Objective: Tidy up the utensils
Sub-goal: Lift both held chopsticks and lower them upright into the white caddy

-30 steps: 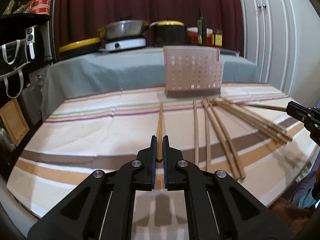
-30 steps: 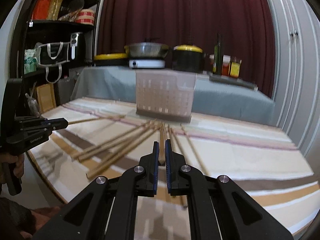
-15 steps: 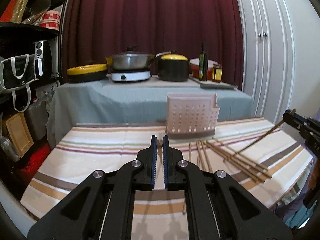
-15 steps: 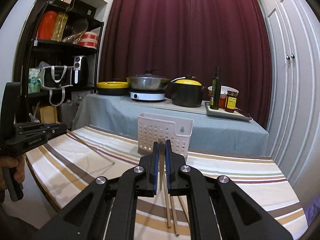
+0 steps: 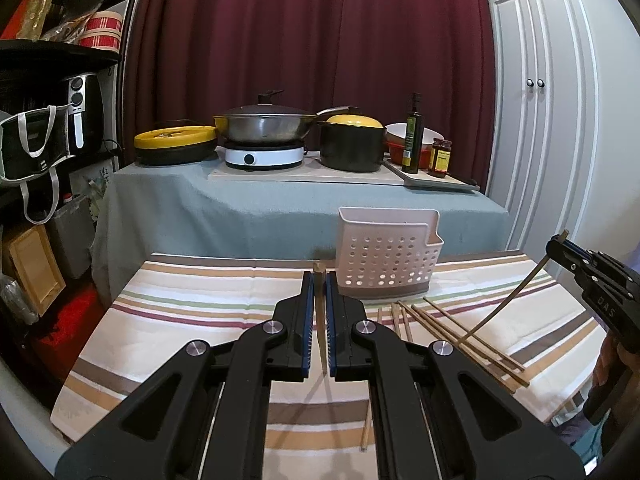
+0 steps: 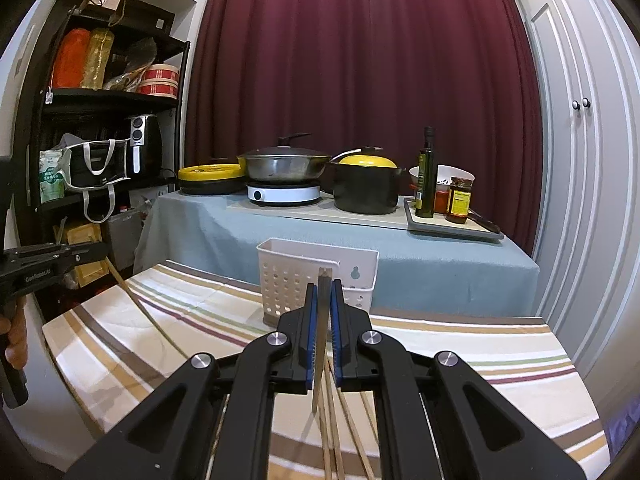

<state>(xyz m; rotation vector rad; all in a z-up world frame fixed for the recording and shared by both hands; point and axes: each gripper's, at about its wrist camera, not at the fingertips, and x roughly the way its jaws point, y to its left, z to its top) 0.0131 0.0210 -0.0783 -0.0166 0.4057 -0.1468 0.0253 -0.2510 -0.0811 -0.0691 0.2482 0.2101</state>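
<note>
I read "DAS" on my right gripper [image 5: 560, 246] body; my left gripper [image 6: 102, 246] shows lettering, too blurred to read.

A dark red curtain [image 6: 360, 60] hangs in folds across the back wall. White panelled cupboard doors [image 6: 580, 160] with small dark knobs stand to the right. A black open shelf unit [image 6: 100, 120] fills the left side, beside a pale wall [image 6: 24, 40]. Low at left lies what may be red flooring [image 5: 76, 312], too dim to tell. Light is even and soft.

even indoor light | sharp focus | fisheye-bent edges | dark corner vignette
</note>
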